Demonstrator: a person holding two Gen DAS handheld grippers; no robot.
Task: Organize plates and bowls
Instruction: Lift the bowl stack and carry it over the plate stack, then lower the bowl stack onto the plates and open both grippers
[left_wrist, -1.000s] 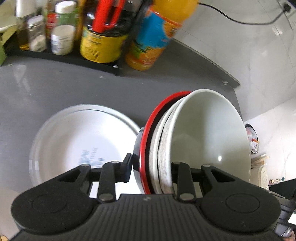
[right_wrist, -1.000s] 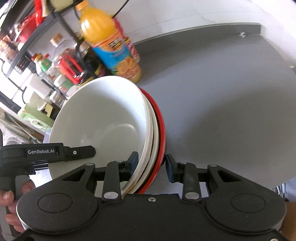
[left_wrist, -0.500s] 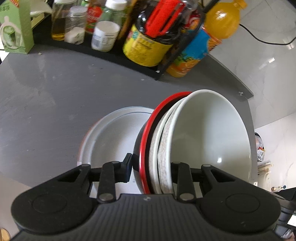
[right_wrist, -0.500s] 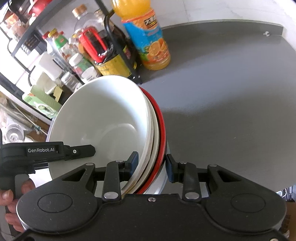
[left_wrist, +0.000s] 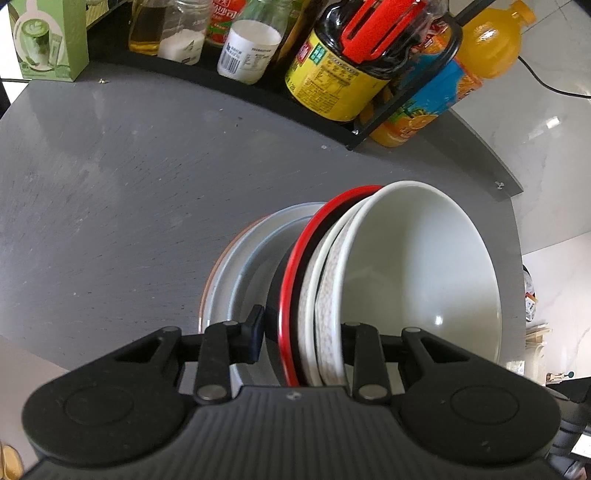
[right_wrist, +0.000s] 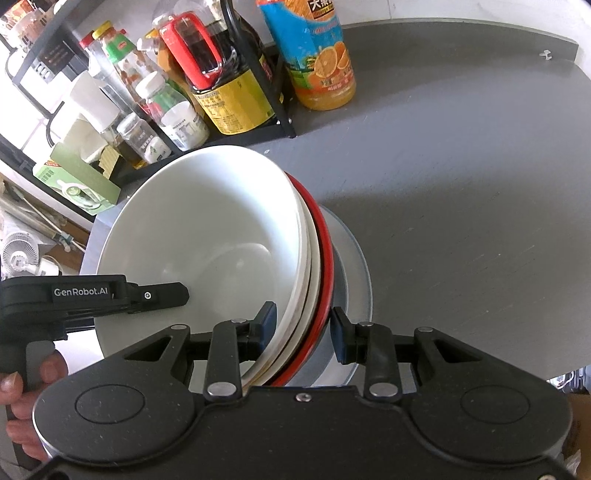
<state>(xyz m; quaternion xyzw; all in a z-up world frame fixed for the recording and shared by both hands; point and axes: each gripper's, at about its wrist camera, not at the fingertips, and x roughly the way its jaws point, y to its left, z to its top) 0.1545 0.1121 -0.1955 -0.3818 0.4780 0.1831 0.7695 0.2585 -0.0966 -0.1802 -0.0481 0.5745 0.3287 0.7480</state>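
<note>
Left wrist view: left gripper (left_wrist: 301, 334) clamps the near rim of a nested bowl stack (left_wrist: 406, 280), one finger on the black outer wall of the red-rimmed bowl (left_wrist: 295, 295), the other inside the top white bowl (left_wrist: 424, 273); jaws closed down to the stack's thickness. Stack sits tilted on edge between the jaws, leaning over a pale plate (left_wrist: 236, 280) just beyond the left finger, on the grey counter (left_wrist: 110, 184).

Right wrist view: right gripper (right_wrist: 303, 328) straddles the same stack (right_wrist: 221, 258) from the opposite rim. Left finger sits against the inside of the white bowl; right finger stands beside the red rim with a small gap showing, so contact on that side is unclear and I cannot tell if it truly grips. The plate (right_wrist: 354, 280) lies under and just past the right finger. The left tool is seen off the left finger, with a hand (right_wrist: 22, 398) on its grip.

Progress, judged: bowls already nested together, stack hovering at the plate; what's left looks like lowering it flat onto the plate and releasing. Whether it touches the plate yet is not clear.

Writing: "GenRobot.AI" on the left tool. Orange juice bottle (right_wrist: 317, 55) beyond the jaws has Chinese characters, not legible enough to read. Dark sauce bottle (right_wrist: 229, 92) with yellow label, small print unreadable.
</note>
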